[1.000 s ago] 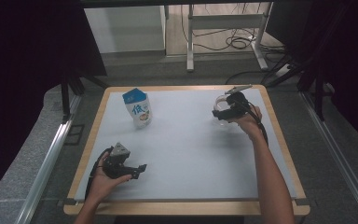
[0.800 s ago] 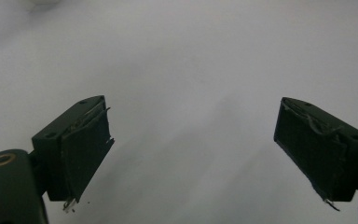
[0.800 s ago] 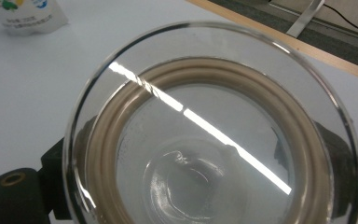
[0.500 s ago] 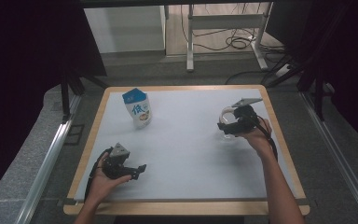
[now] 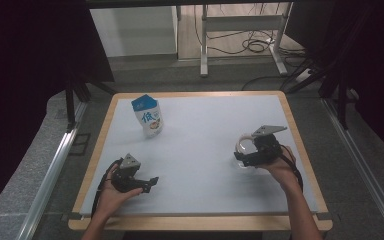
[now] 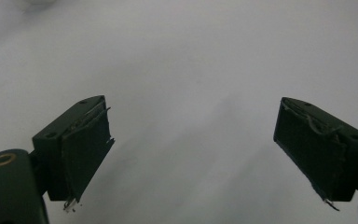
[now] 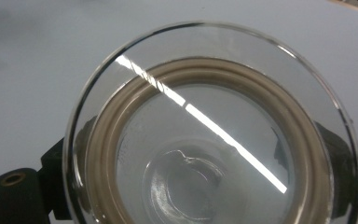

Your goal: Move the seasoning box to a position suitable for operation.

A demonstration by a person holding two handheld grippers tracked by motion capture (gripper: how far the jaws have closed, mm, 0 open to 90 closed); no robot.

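A round clear glass lid (image 7: 214,130) with a beige sealing ring sits between the jaws of my right gripper (image 7: 205,186), which is shut on its sides. In the high view this gripper (image 5: 242,156) holds the lid (image 5: 243,145) just over the white table top at the right. My left gripper (image 5: 147,182) rests near the front left, held by a hand. Its jaws stand wide apart in the left gripper view (image 6: 193,149), with bare white surface between them. A blue and white milk carton (image 5: 148,118) stands upright at the back left.
The white table top (image 5: 205,125) has a wooden rim. Metal rails run along both sides of the table. A metal stand and cables (image 5: 250,45) lie on the floor behind it.
My right gripper has carried the glass lid from the back right corner toward the front, along the right side. The left gripper and the carton have stayed put.
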